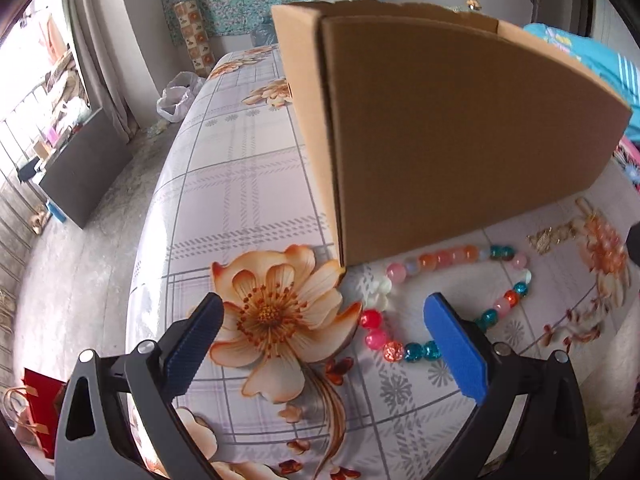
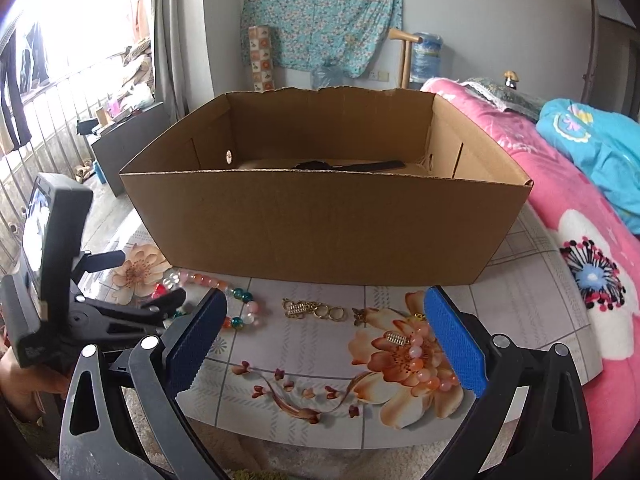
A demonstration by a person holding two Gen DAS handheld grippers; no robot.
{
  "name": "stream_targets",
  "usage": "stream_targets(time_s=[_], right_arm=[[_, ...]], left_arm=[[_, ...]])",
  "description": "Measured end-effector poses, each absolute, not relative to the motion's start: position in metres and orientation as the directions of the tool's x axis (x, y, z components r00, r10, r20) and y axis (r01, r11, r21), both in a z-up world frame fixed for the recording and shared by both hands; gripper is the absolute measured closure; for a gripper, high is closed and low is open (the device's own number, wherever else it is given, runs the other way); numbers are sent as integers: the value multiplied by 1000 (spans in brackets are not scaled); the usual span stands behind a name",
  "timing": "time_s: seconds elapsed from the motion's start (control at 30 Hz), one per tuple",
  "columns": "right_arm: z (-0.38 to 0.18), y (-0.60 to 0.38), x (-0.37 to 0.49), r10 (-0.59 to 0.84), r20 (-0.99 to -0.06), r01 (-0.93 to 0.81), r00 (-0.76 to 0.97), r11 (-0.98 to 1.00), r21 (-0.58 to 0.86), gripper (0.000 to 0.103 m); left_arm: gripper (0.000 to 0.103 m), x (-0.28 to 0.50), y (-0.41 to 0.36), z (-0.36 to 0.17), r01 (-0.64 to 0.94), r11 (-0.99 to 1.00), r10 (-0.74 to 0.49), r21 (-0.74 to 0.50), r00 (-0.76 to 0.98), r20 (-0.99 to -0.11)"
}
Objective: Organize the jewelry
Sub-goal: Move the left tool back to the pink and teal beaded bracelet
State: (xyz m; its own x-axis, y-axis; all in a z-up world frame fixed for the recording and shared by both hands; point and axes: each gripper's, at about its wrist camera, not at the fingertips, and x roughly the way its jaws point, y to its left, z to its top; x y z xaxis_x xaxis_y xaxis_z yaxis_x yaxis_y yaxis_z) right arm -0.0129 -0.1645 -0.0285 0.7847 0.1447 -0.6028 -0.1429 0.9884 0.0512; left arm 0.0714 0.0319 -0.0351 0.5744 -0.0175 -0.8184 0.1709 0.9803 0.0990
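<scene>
A colourful bead necklace lies in a loop on the floral tablecloth, in front of an open cardboard box. My left gripper is open and empty, low over the cloth, its right finger beside the beads. In the right wrist view the box holds a dark item. In front of it lie the necklace, a gold chain piece and a pink-orange bead bracelet. My right gripper is open and empty, above the cloth. The left gripper shows at the left.
A pink floral quilt and a blue blanket lie to the right of the table. The table's left edge drops to a concrete floor. A dark cabinet and a red bag stand on the floor.
</scene>
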Motion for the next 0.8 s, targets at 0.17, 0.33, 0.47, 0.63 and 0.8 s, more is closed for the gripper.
stream_targets(time_s=[0.17, 0.33, 0.47, 0.63, 0.8], right_arm=[[-30, -163, -13, 151, -610, -145, 778, 988, 59, 8], [-32, -161, -13, 164, -619, -156, 768, 985, 68, 8], [-34, -160, -15, 178, -619, -168, 765, 983, 76, 8], [-34, -154, -16, 265, -621, -223, 738, 964, 147, 9], [-43, -144, -8, 418, -660, -291, 624, 908, 301, 28]], left_arm=[[4, 54, 32, -35, 195, 975, -21, 110, 570, -821], [4, 43, 37, -36, 197, 976, -30, 94, 549, -835], [4, 32, 44, -37, 204, 976, -50, 73, 542, -839], [10, 24, 44, -37, 218, 973, -62, 73, 554, -830], [26, 16, 39, -28, 250, 967, -105, 54, 581, -807]])
